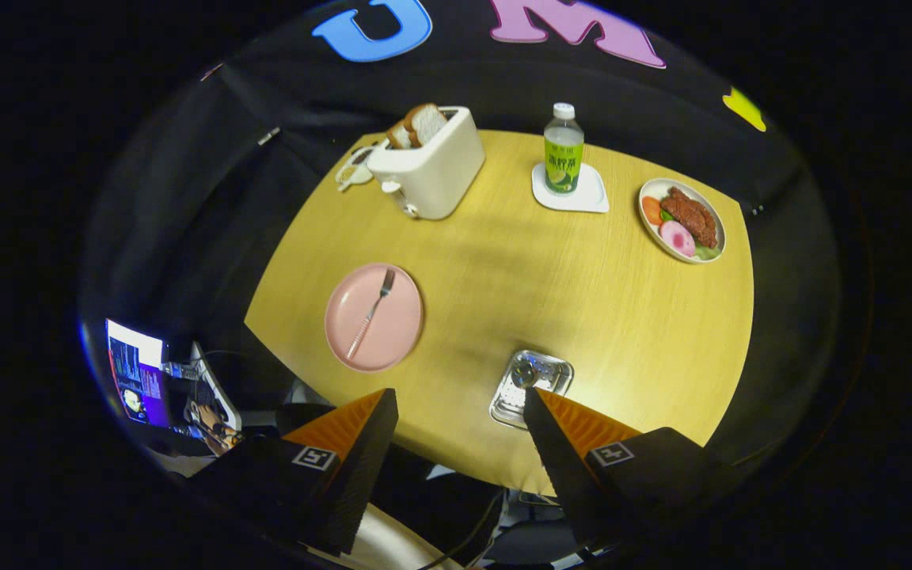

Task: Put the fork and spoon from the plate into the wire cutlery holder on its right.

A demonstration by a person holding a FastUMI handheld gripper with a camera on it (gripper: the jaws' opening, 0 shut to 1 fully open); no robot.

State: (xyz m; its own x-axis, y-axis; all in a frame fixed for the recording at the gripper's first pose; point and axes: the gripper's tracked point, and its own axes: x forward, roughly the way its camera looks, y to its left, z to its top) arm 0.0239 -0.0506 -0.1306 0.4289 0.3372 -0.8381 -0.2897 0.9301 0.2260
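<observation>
Gripper point(460, 412) hangs open and empty above the table point(622, 317).
The thin, stiff, slippery-looking fork point(371, 313) lies flat on the pink plate point(345, 332); mid-handle seems the best hold.

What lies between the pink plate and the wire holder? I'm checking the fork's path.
In the gripper view, only bare tabletop separates the pink plate from the wire holder; the open tool hovers nearby.

Wooden bench point(598, 317), laid out.
On it: pink plate point(393, 336), wire cutlery holder point(521, 392), toaster point(432, 170), coaster point(590, 198), food plate point(682, 220).
</observation>
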